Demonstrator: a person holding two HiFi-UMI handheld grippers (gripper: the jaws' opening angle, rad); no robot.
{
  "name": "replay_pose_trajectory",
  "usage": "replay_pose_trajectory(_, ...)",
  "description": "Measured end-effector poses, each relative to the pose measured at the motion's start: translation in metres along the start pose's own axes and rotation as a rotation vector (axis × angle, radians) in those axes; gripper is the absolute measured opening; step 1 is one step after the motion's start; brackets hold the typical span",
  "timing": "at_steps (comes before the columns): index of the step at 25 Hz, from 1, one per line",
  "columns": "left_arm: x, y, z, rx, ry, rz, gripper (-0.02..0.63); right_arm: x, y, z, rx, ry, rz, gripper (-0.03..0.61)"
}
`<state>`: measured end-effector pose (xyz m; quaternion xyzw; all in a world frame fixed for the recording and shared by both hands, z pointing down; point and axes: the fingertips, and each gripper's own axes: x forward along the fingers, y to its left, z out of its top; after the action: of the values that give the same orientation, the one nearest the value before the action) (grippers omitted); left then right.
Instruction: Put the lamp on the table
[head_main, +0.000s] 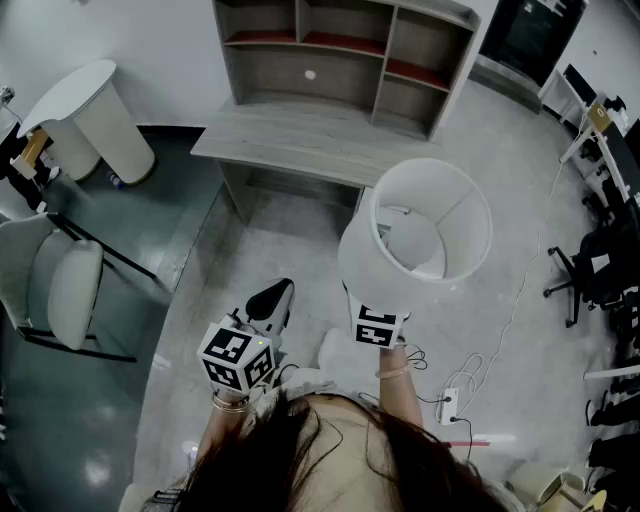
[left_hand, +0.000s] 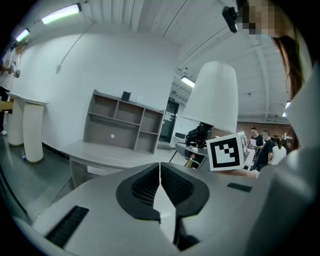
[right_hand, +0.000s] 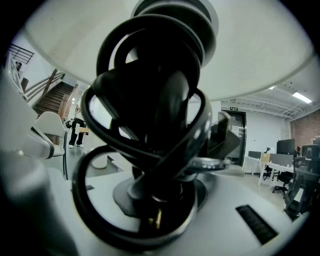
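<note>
The carrying step is in hand: the lamp (head_main: 372, 262) is held aloft over the floor, just short of the front edge of the desk (head_main: 290, 140) and toward its right end, not yet set down. The right gripper (head_main: 378, 322) is clamped low on the lamp's dark body, where the black cord (right_hand: 82, 195) is seen wound in loops, with the white shade above it. The left gripper (head_main: 270, 300) is held lower and to the side, its jaws pressed together on nothing. The desk top in front of the shelf unit (head_main: 330, 55) looks bare. Next, it is judged, the lamp must be brought forward over the front edge, held upright, lowered until its base is borne by the desk, and only then released.
</note>
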<state>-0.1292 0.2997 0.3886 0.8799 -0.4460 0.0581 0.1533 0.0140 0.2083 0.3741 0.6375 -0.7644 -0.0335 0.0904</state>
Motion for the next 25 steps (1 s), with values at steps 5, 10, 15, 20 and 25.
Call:
replay_pose_trajectory(5,0.017,0.002,0.005,0.003,0.000,-0.008,0.017,0.017,-0.007,0.000,-0.019,-0.004,-0.001,0.034)
replay_pose_trajectory(10,0.036,0.011,0.008,-0.002,0.013,-0.005,0.017,0.037,-0.013,0.001,-0.010,-0.015,0.011,0.034)
replay_pose_trajectory(15,0.062,0.018,0.018,-0.003,0.009,-0.002,0.017,0.062,-0.027,0.003,0.015,-0.026,0.030,0.035)
replay_pose_trajectory(20,0.089,0.018,0.024,0.005,0.011,0.003,0.017,0.084,-0.046,0.000,0.011,-0.019,0.020,0.034)
replay_pose_trajectory(25,0.111,0.016,0.028,0.009,0.015,0.024,0.017,0.105,-0.068,-0.006,0.028,-0.016,0.022,0.035)
